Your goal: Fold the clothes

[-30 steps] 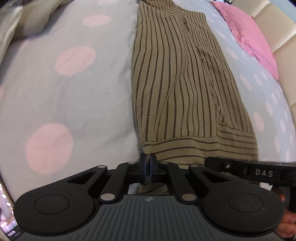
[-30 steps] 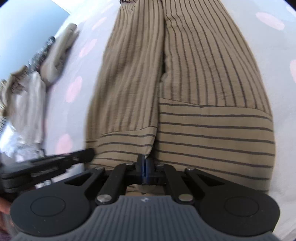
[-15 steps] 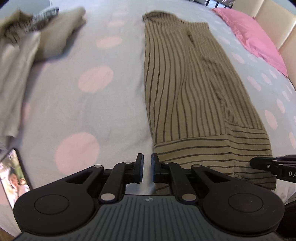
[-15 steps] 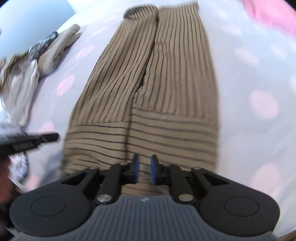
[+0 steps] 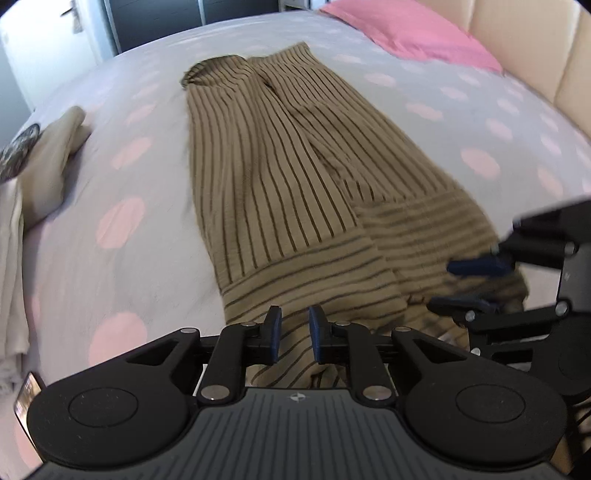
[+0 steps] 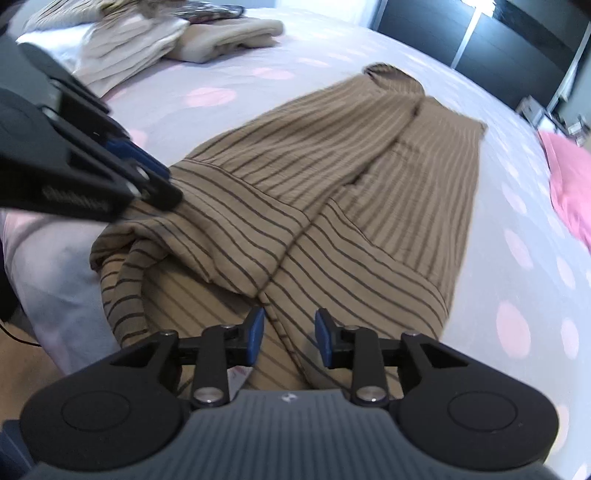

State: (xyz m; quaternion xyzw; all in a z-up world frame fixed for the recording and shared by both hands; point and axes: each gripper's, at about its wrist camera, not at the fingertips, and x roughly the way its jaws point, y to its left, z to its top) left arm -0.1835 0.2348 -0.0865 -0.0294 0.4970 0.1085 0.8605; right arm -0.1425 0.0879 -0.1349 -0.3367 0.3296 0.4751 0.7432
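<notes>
A tan garment with dark stripes [image 5: 277, 184] lies lengthwise on the grey, pink-dotted bed sheet [image 5: 129, 288]. Its near banded hem is rumpled at the bed's edge [image 6: 122, 258]. My left gripper [image 5: 293, 334] hovers just over that hem. Its jaws are opening, and the cloth shows behind the gap, untouched by the pads. My right gripper [image 6: 288, 339] is over the hem's other side [image 6: 351, 184]; its jaws are opening wider and grip nothing. Each gripper appears in the other's view: the right gripper [image 5: 441, 287] at the right, the left gripper [image 6: 173, 186] at the left.
A pink pillow [image 5: 406, 33] and a beige padded headboard [image 5: 535, 55] are at the far right. A pile of beige clothes [image 6: 147, 40] lies on the sheet to the left. A phone [image 5: 27, 391] rests at the near left edge. Dark wardrobe doors [image 6: 498, 48] stand beyond the bed.
Both grippers were shut on the hem a second ago. They have let go, opened and drawn back and up, rolling as they went. The hem now lies slack.
</notes>
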